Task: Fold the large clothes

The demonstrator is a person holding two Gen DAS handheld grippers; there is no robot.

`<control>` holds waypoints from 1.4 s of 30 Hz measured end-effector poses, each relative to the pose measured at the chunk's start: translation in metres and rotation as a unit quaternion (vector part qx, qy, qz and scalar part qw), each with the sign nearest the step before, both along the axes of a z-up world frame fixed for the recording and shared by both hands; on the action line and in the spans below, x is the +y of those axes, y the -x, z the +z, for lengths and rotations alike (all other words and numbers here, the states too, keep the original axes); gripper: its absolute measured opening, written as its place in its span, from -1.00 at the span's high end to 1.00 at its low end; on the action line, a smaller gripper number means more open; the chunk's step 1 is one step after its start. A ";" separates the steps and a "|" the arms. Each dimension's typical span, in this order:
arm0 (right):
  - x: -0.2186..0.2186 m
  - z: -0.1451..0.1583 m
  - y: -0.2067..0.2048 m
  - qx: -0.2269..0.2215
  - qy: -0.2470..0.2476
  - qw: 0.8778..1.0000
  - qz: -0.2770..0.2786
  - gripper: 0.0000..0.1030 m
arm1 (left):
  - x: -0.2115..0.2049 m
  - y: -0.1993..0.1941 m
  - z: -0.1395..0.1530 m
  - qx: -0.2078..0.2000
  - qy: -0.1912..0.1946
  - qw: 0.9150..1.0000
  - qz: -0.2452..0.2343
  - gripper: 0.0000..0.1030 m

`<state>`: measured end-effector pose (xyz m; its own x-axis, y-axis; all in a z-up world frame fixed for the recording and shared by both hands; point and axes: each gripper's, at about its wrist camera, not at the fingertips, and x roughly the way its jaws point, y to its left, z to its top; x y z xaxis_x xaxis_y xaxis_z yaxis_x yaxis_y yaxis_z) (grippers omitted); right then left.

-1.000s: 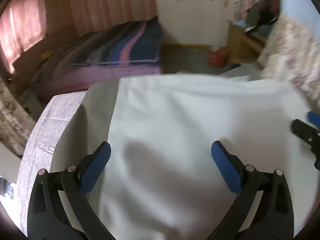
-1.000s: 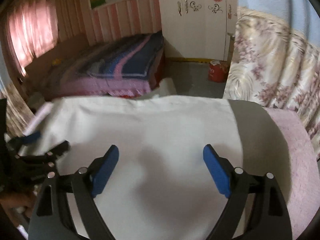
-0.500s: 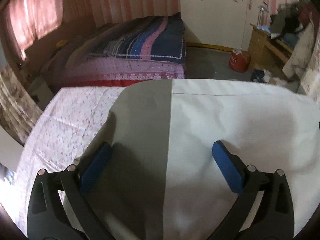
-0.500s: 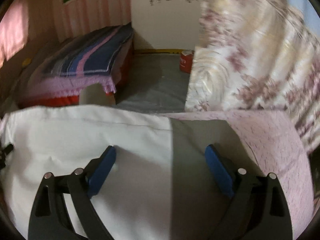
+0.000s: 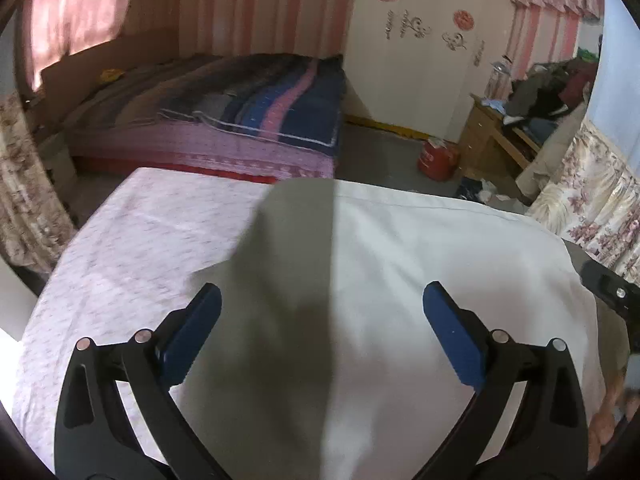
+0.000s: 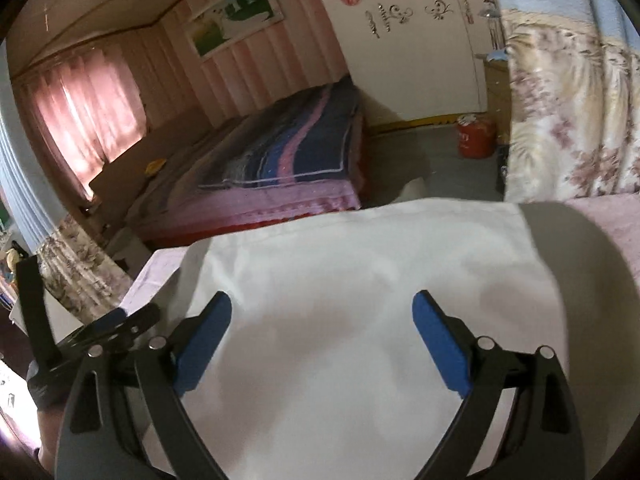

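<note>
A large garment lies spread flat on the pink flowered sheet (image 5: 140,256). Its body is white (image 5: 432,264) and a grey strip (image 5: 292,280) runs down its left side. In the right wrist view the white body (image 6: 360,272) fills the middle, with a grey part (image 6: 580,264) at its right edge. My left gripper (image 5: 326,320) hovers open over the seam between grey and white, holding nothing. My right gripper (image 6: 322,332) is open over the white cloth, with nothing between its pads. Each gripper shows at the edge of the other's view: the right gripper (image 5: 608,292), the left gripper (image 6: 108,328).
Beyond the sheet's far edge stands a bed with a blue and pink striped blanket (image 5: 272,120). A red container (image 5: 438,160) sits on the floor next to a wooden desk (image 5: 492,136) piled with clothes. Flowered fabric (image 6: 568,120) hangs at the right.
The left gripper has moved left, from over the white middle to over the grey seam. The right gripper swung right to the grey edge, then came back over the white. Both stayed open.
</note>
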<state>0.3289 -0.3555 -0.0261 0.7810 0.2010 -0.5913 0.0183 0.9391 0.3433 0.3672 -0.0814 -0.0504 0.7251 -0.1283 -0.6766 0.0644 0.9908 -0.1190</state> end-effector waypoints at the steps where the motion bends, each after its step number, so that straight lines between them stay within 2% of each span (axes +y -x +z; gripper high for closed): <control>1: 0.008 0.000 0.004 -0.002 -0.004 1.000 0.003 -0.79 | 0.008 0.006 0.002 -0.005 -0.007 1.000 0.003 -0.94; 3: 0.019 0.001 0.005 -0.007 -0.002 1.000 0.001 -0.79 | 0.025 0.015 0.003 -0.011 -0.014 1.000 0.013 -0.94; 7: 0.034 0.003 0.006 -0.016 0.016 1.000 -0.009 -0.79 | 0.057 0.018 0.002 -0.006 -0.004 1.000 0.022 -0.94; 9: 0.041 0.002 0.006 -0.006 0.041 0.999 -0.001 -0.79 | 0.066 0.016 0.001 -0.002 -0.001 1.000 0.018 -0.94; 11: 0.048 -0.001 0.007 0.028 0.064 0.997 0.026 -0.79 | 0.070 0.014 -0.001 0.003 0.001 1.000 0.006 -0.94; 14: 0.046 0.004 0.017 0.020 0.113 0.993 0.016 -0.79 | 0.068 0.014 0.001 -0.004 -0.006 1.000 -0.005 -0.94; 17: 0.036 0.012 0.024 0.012 0.101 0.995 0.002 -0.79 | 0.067 0.016 0.002 -0.004 0.010 1.000 -0.015 -0.94; 21: 0.035 0.018 0.023 0.010 0.097 0.995 0.006 -0.79 | 0.057 0.022 0.003 -0.007 0.004 0.999 -0.034 -0.94; 24: 0.039 0.019 0.021 0.001 0.065 0.998 0.018 -0.79 | 0.057 0.029 0.006 -0.009 0.012 0.999 -0.039 -0.94; 28: 0.049 0.010 0.008 0.001 0.050 0.999 0.022 -0.79 | 0.061 0.037 0.009 -0.012 0.012 0.999 -0.047 -0.94; 32: 0.062 -0.005 0.002 0.015 0.059 0.997 0.040 -0.79 | 0.067 0.040 0.010 -0.012 0.013 0.998 -0.056 -0.94; 34: 0.063 -0.011 0.003 0.042 0.039 0.997 0.059 -0.79 | 0.069 0.040 0.009 -0.009 0.014 0.998 -0.067 -0.94; 39: 0.057 -0.006 0.030 0.054 0.103 0.993 0.027 -0.79 | 0.079 0.037 0.005 0.002 0.022 0.997 -0.072 -0.94; 42: 0.043 -0.004 0.046 0.071 0.121 0.990 -0.003 -0.79 | 0.082 0.040 0.005 0.008 0.022 0.997 -0.070 -0.94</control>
<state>0.2827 -0.3125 -0.0306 0.6872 0.0355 -0.7256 0.0565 0.9932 0.1021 0.3277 0.0006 -0.0457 0.6867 -0.2579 -0.6797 0.1996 0.9659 -0.1649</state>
